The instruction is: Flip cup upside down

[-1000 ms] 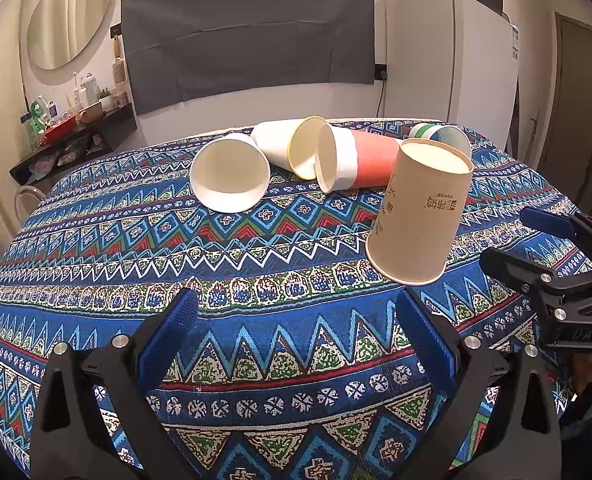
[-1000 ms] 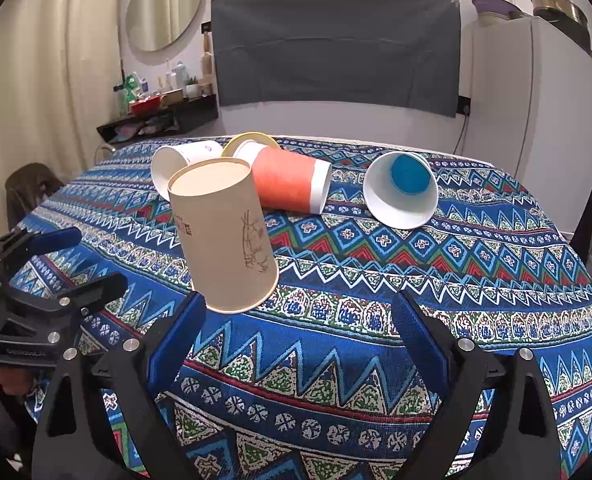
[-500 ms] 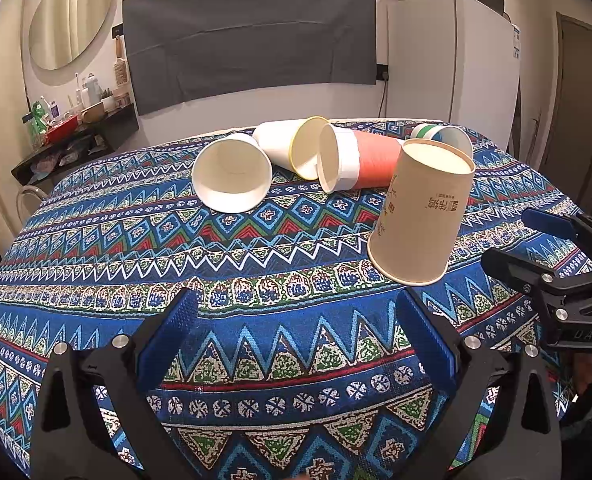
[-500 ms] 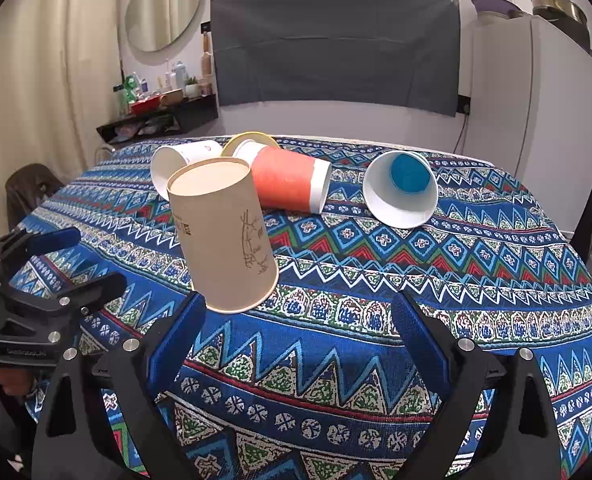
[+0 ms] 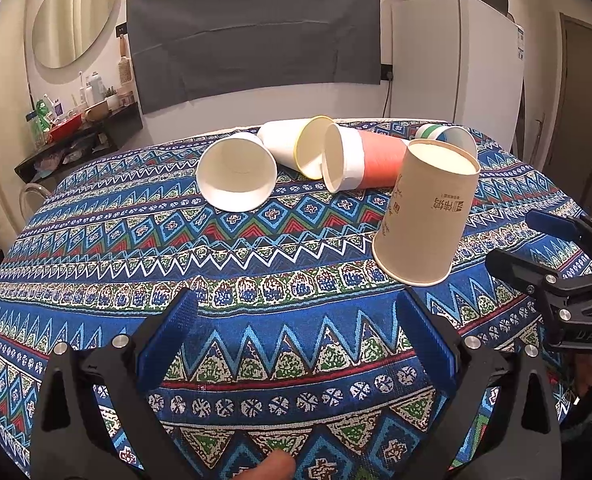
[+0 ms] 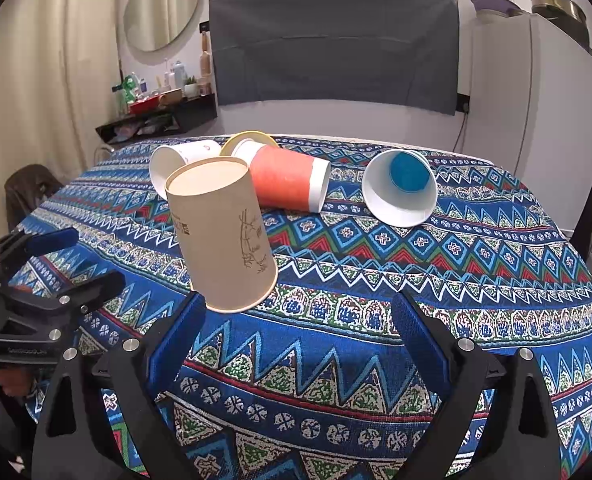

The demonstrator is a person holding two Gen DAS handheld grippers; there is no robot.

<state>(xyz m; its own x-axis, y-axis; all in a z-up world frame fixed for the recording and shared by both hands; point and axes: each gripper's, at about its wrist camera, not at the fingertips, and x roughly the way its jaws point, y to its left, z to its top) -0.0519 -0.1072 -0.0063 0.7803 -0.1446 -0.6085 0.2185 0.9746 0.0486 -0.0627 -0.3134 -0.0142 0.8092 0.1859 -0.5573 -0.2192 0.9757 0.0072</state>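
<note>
A tan paper cup stands upside down on the patterned tablecloth, wide rim down; it also shows in the right wrist view. Behind it several cups lie on their sides: a white cup, a yellow-rimmed white cup, an orange cup and a blue-bottomed white cup. My left gripper is open and empty, left of and nearer than the tan cup. My right gripper is open and empty, just right of and nearer than the tan cup.
A white fridge stands behind the table at the right. A dark shelf with bottles is at the back left. A chair stands at the table's left edge.
Both grippers have barely moved. The cups have not moved.
</note>
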